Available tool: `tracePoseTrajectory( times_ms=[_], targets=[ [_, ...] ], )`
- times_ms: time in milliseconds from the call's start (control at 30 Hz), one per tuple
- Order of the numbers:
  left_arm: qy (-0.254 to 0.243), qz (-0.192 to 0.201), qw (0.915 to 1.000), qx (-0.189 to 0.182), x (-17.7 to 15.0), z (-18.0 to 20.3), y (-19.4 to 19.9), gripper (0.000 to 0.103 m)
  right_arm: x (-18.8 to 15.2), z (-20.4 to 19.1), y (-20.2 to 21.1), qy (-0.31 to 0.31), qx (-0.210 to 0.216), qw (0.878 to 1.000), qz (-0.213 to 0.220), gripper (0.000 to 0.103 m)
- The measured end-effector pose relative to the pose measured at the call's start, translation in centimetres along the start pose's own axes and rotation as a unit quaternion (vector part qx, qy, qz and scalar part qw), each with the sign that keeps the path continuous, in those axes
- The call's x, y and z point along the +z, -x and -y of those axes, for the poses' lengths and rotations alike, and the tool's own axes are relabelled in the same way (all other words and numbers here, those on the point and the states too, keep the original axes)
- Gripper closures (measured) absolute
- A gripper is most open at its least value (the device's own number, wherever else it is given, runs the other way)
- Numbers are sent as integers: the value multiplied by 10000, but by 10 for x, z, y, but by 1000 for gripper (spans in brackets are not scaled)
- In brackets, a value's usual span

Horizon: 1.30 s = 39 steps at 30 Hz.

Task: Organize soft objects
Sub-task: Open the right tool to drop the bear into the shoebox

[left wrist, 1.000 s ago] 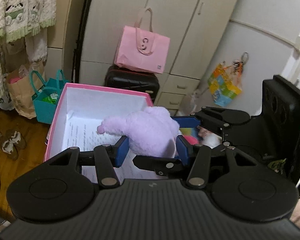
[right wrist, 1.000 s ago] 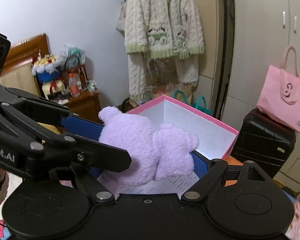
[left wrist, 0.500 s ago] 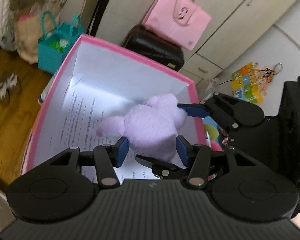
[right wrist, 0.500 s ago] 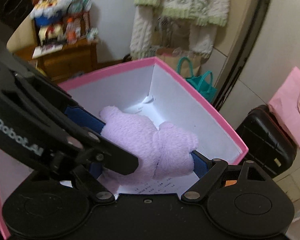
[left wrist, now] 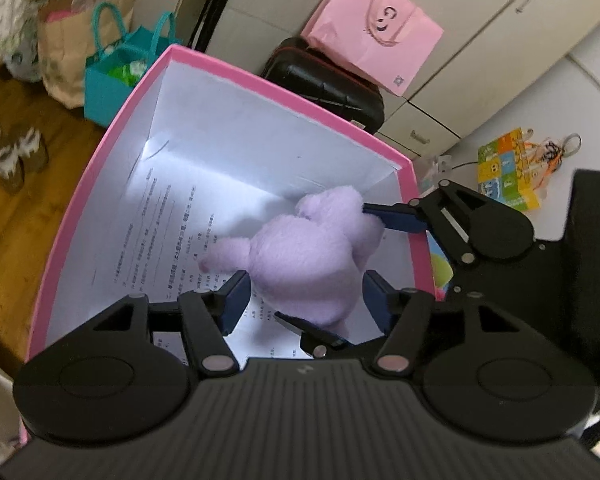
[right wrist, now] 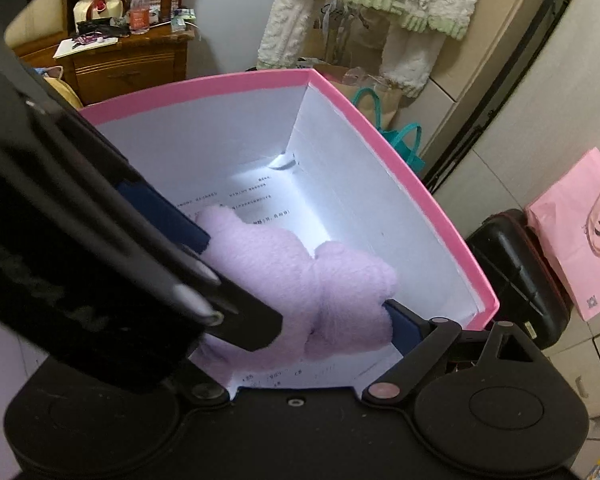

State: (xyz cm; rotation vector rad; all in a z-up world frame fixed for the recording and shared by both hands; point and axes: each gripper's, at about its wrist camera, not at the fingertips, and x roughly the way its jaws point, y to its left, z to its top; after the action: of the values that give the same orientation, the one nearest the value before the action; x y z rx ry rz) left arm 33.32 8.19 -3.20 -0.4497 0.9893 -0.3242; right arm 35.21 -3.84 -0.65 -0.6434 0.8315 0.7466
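Drop-off step: fluffy lilac plush toy (left wrist: 312, 256) sits low by the near-right corner of the pink-rimmed white cardboard box (left wrist: 100, 160), left gripper (left wrist: 306, 298) jaws just spreading off it, right gripper (right wrist: 300, 280) wide but still pressing its sides, so next both let go and lift clear

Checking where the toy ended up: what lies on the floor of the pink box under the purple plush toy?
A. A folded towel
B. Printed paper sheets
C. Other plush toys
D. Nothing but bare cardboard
B: under the purple plush toy, the floor of the pink box is covered by white printed paper sheets with lines of text.
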Motion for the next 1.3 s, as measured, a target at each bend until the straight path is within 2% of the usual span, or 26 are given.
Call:
tracePoseTrajectory(
  times_ms=[267, 433, 667, 867, 1067, 1300],
  targets=[
    [-288, 199, 9994, 1, -7, 5, 20, 34, -9, -16, 17, 114, -15, 9996, 253, 8],
    [-554, 396, 9975, 175, -14, 14, 34, 33, -11, -24, 23, 286, -298, 9985, 365, 6],
    [-800, 474, 9951, 344, -25, 22, 52, 31, -19, -27, 45, 24, -167, 9983, 560, 6],
    [-1243, 652, 9889, 489, -38, 40, 76, 31, -34, -33, 82, -242, -227, 9969, 714, 6],
    [-1722, 762, 9814, 385, -61, 66, 105, 31, -61, -36, 130, -623, -263, 9934, 923, 6],
    [-2142, 667, 9745, -2, -90, 95, 129, 31, -106, -39, 189, -1051, -339, 9854, 1296, 6]
  ],
)
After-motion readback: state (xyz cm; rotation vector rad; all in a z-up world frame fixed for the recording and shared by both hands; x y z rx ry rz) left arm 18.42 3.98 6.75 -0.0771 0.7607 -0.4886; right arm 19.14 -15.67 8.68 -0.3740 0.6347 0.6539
